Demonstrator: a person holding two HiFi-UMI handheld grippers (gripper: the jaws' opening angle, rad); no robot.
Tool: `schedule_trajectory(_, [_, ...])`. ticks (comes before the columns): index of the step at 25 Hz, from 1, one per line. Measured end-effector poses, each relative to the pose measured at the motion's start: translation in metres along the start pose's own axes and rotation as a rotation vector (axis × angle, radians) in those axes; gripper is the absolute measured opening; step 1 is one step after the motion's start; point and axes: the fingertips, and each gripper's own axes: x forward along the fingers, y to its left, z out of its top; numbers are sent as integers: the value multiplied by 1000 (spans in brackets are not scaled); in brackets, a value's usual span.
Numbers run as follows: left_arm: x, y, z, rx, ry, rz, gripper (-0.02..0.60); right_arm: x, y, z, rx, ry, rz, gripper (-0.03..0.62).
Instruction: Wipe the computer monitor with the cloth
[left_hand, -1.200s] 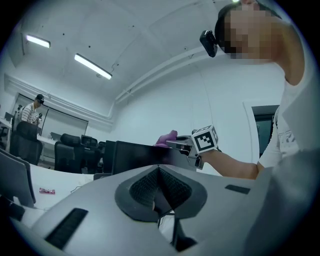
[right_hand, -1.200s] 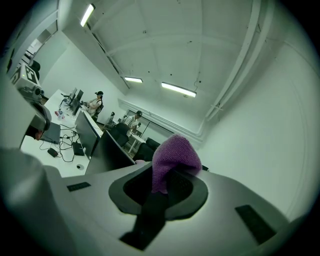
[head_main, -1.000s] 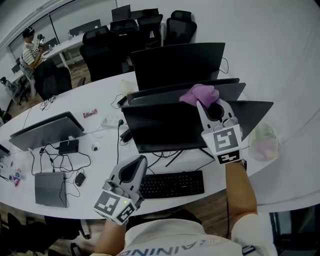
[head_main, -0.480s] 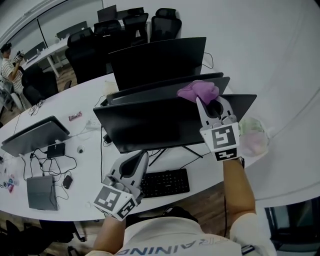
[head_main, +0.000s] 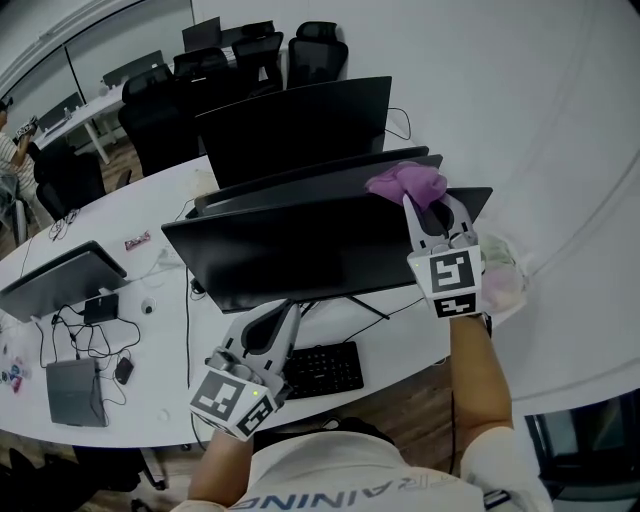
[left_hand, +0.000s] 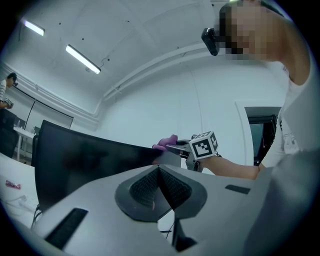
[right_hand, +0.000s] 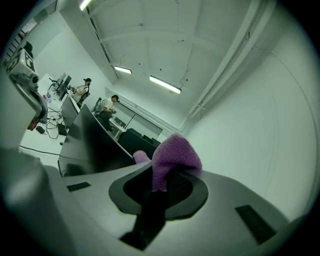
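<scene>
The left hand-held gripper (head_main: 284, 320) is nearest, held low over the front edge of the white curved desk (head_main: 412, 336), just left of a black computer keyboard (head_main: 322, 368). Its own view shows the two jaws pressed together with nothing between them, so it is idle. The right hand-held gripper (head_main: 430, 214) is raised higher and further forward on an outstretched arm, its jaws clamped on a bunched purple cloth (head_main: 406, 183). In that gripper's view the cloth (right_hand: 172, 159) rises from between the jaws as a soft folded peak. The cloth sits at the upper right end of the wide black computer monitor (head_main: 300, 255) that stands behind the keyboard. Whether it presses on the top edge of this screen or on the panel just behind cannot be told from above. Beyond are a second dark monitor (head_main: 320, 180) set close behind the first, a third black monitor (head_main: 300, 125) further back, and then a row of black office chairs (head_main: 240, 55). The step in hand looks like wiping along the top of the monitor, at or near its right end. The next move probably calls for keeping the cloth flat against the glass and drawing it sideways or downward across the screen with light, even pressure, so the monitor does not rock on its stand.
</scene>
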Motion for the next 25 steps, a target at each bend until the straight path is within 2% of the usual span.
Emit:
schedule_trajectory(11, [30,-21,-10,-4,6,-42,5,-13,-60,-41,-13,56,-94,55])
schedule_trajectory(25, [59,-45,-19,-8,33,-112,5,-33,-133,-86,24,108,-225,55])
